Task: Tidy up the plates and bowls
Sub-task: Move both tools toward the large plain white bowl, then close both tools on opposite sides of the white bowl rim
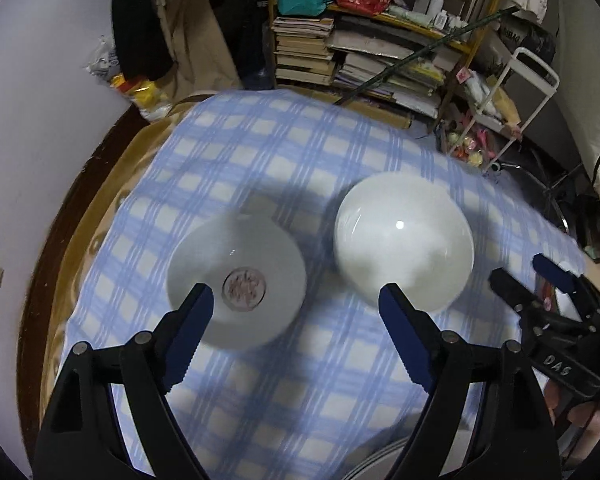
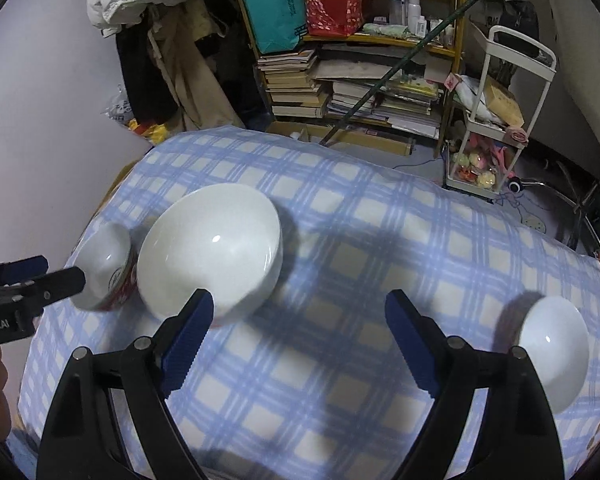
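Both tongs spread wide, empty: left tongs [image 1: 296, 300], right tongs [image 2: 300, 306]. Plain bowl [image 1: 404, 240] on checked tabletop [image 1: 300, 392]; patterned bowl [image 1: 236, 280] just beside its left, small bowl [image 2: 552, 348] well right. Risk: glossy rims slip from tongs; cloth bunches, tipping neighbour.

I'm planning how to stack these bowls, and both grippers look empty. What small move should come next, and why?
Probably ease the open left gripper forward and down onto the near rim of the patterned bowl. It lies just ahead of the fingertips, beside the large white bowl. The right gripper is open too, holding nothing.
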`<act>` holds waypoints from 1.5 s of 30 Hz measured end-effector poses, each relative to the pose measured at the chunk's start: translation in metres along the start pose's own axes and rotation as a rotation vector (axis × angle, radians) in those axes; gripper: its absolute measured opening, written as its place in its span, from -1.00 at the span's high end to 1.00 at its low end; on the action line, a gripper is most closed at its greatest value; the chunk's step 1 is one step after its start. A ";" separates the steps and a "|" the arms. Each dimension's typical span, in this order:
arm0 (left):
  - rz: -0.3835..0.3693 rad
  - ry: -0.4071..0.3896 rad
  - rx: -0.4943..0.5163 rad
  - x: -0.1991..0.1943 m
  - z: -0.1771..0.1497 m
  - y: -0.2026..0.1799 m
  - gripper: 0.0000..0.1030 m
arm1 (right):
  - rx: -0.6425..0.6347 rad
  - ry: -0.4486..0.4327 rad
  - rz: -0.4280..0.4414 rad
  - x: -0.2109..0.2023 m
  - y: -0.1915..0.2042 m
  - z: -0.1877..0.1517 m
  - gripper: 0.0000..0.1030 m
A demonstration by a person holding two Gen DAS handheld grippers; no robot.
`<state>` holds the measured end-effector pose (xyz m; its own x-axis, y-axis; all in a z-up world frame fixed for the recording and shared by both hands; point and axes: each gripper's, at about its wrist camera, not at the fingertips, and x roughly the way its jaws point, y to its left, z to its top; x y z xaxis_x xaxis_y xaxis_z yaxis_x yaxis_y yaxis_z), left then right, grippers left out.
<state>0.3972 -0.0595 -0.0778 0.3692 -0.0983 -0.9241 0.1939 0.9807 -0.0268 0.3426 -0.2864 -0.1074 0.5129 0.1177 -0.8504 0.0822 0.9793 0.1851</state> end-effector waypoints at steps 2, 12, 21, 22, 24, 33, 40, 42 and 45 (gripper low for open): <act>-0.008 0.004 0.013 0.007 0.010 -0.001 -0.63 | 0.001 0.010 -0.002 0.007 0.000 0.005 -0.78; -0.079 0.079 -0.007 0.051 0.038 -0.011 -0.62 | 0.047 0.079 0.033 0.038 -0.007 0.014 -0.67; -0.102 0.128 0.021 0.076 0.045 -0.022 0.25 | 0.092 0.166 0.093 0.060 -0.010 0.012 0.07; -0.106 0.137 0.019 0.078 0.045 -0.022 0.31 | 0.095 0.170 0.104 0.060 -0.009 0.011 0.15; -0.127 0.152 0.014 0.082 0.045 -0.025 0.59 | 0.094 0.184 0.116 0.062 -0.007 0.011 0.44; -0.075 0.145 0.042 0.073 0.034 -0.035 0.81 | 0.113 0.200 0.103 0.057 -0.001 0.008 0.75; -0.076 0.129 0.053 0.049 0.019 -0.041 0.81 | 0.105 0.192 0.092 0.033 -0.001 -0.001 0.75; -0.068 0.119 0.060 0.040 0.012 -0.042 0.81 | 0.102 0.185 0.089 0.024 0.000 -0.004 0.75; -0.054 0.102 0.068 0.026 0.000 -0.041 0.81 | 0.082 0.180 0.086 0.012 0.006 -0.012 0.75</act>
<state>0.3989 -0.1026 -0.1010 0.2634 -0.1293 -0.9560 0.2737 0.9603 -0.0545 0.3394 -0.2772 -0.1227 0.3607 0.2347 -0.9027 0.1183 0.9485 0.2939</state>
